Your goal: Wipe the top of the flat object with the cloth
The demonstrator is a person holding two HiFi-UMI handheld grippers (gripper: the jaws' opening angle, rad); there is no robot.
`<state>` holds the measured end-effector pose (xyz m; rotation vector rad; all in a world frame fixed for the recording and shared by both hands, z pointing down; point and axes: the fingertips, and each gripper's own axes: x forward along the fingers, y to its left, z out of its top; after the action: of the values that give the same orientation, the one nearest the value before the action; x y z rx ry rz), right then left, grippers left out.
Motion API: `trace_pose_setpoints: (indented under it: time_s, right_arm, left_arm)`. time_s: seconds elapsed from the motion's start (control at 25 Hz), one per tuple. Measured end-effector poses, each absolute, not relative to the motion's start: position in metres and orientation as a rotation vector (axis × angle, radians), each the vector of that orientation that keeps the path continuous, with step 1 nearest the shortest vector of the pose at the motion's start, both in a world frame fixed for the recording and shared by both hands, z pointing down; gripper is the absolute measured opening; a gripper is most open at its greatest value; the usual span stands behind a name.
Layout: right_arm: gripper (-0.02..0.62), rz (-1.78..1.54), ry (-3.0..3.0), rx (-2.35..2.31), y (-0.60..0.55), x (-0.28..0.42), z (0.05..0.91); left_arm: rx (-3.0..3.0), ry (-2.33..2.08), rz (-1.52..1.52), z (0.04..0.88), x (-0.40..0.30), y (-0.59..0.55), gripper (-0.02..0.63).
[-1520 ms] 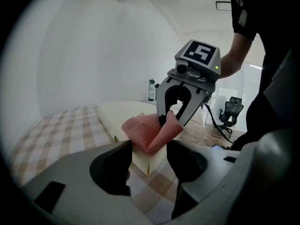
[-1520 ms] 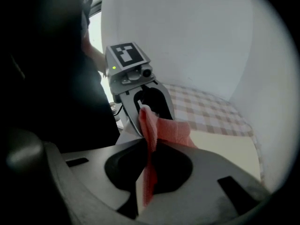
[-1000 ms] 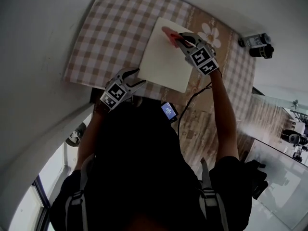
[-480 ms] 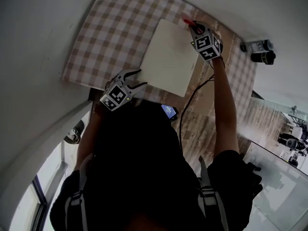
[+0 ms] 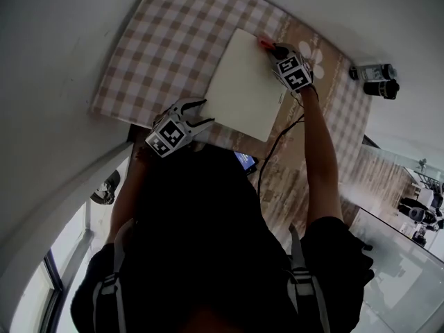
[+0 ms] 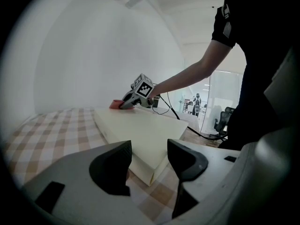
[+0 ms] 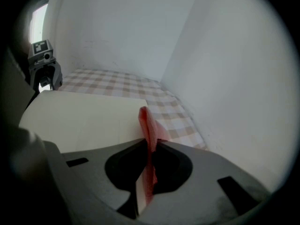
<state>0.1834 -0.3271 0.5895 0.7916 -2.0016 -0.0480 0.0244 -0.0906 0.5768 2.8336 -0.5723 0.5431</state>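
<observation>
1 cream board (image 5: pixel 246 82) lies flat on a checked tablecloth (image 5: pixel 166 47), its top facing up. 1 red cloth (image 5: pixel 266 44) sits at the board's far right corner, right by the edge. The right gripper (image 5: pixel 276 49) has its jaws pinched tight on that cloth, and in the right gripper view the cloth (image 7: pixel 147 125) stands up as a thin fold between the 2 jaws of the gripper (image 7: pixel 149 146), with the board (image 7: pixel 84 116) spreading away to the left of it.

The left gripper (image 5: pixel 199 114) hovers just off the board's near left corner. Its jaws stand apart with nothing between them, and in the left gripper view that corner of the board (image 6: pixel 136 130) lies just ahead of the jaws.

Each of the 2 grippers carries a cube with black-and-white square markers. A wide strip of checked tablecloth runs left of the board up to the white wall. To the right, off the table, stand 2 dark cylinders (image 5: pixel 374 71) side by side. A black cable (image 5: pixel 277 141) trails from the right gripper towards the person.
</observation>
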Motion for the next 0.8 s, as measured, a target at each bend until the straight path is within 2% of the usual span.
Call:
trace_pose_setpoints:
  time_s: [0.8]
  right_arm:
    - [0.017, 0.049, -2.007, 0.755, -0.279, 0.165, 0.596]
  left_arm:
    - [2.823, -0.575, 0.54, 0.578, 0.025, -0.09, 0.253]
